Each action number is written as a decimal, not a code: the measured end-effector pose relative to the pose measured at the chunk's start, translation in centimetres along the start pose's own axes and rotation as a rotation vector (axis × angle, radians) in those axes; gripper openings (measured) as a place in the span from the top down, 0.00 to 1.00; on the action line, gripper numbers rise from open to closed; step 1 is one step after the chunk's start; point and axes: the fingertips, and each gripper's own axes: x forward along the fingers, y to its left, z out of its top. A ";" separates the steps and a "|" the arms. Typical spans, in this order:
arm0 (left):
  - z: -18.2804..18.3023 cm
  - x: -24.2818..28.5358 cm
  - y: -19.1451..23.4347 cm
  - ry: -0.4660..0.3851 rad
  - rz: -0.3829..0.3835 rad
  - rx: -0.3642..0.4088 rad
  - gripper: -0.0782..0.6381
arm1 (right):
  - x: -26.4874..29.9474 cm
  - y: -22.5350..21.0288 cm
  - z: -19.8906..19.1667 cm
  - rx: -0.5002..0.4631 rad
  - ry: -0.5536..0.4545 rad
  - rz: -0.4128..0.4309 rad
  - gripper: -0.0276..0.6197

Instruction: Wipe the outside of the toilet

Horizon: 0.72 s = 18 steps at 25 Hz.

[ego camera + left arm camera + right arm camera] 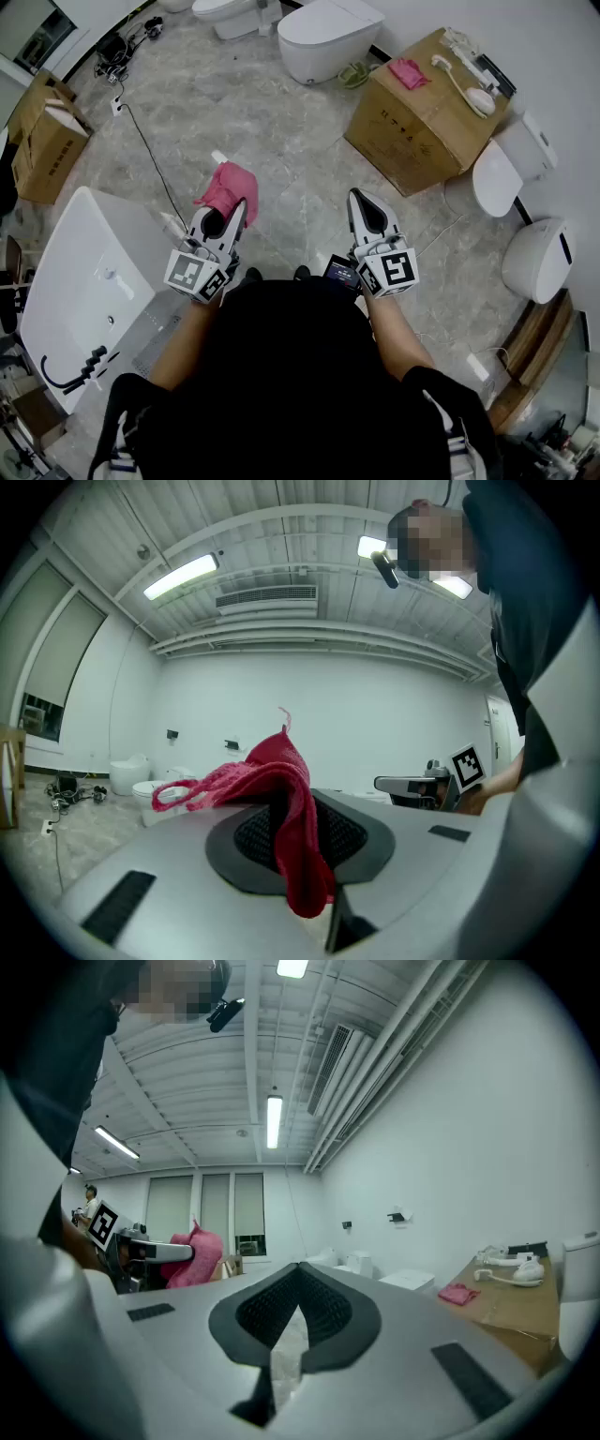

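My left gripper (pixel 233 214) is shut on a pink-red cloth (pixel 228 190), held over the grey floor in front of me. In the left gripper view the cloth (pixel 281 789) is bunched between the pads and hangs down over them. My right gripper (pixel 362 201) is level with the left one, shut, with nothing between its pads. In its own view the right gripper (pixel 298 1299) points across the room, and the left gripper (pixel 150 1252) with the cloth (pixel 195 1252) shows at the left. A white toilet (pixel 328 36) stands ahead on the floor, well away from both grippers.
A cardboard box (pixel 412 127) at the right front carries a second pink cloth (pixel 408 72) and a hand shower (pixel 464 84). More toilets (pixel 539 258) line the right wall. A white basin unit (pixel 84 281) is at my left, open boxes (pixel 42 141) beyond it, and a cable (pixel 150 159) crosses the floor.
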 end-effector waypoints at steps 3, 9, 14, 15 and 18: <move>0.0 -0.4 0.4 0.001 0.010 -0.007 0.79 | 0.0 0.1 -0.1 0.010 -0.001 -0.010 0.91; -0.3 -0.5 1.1 0.004 0.034 -0.019 0.79 | -0.2 -0.5 -0.3 0.065 -0.018 -0.023 0.91; -1.2 -0.2 1.2 0.026 0.046 -0.024 0.79 | -0.8 0.0 -1.4 0.043 0.019 -0.005 0.91; -1.2 -0.2 1.2 0.025 0.052 -0.028 0.79 | -0.9 0.0 -1.7 0.042 0.022 0.003 0.91; -1.1 0.0 0.9 0.022 0.067 -0.037 0.79 | -1.1 -0.4 -2.8 0.065 0.031 0.014 0.91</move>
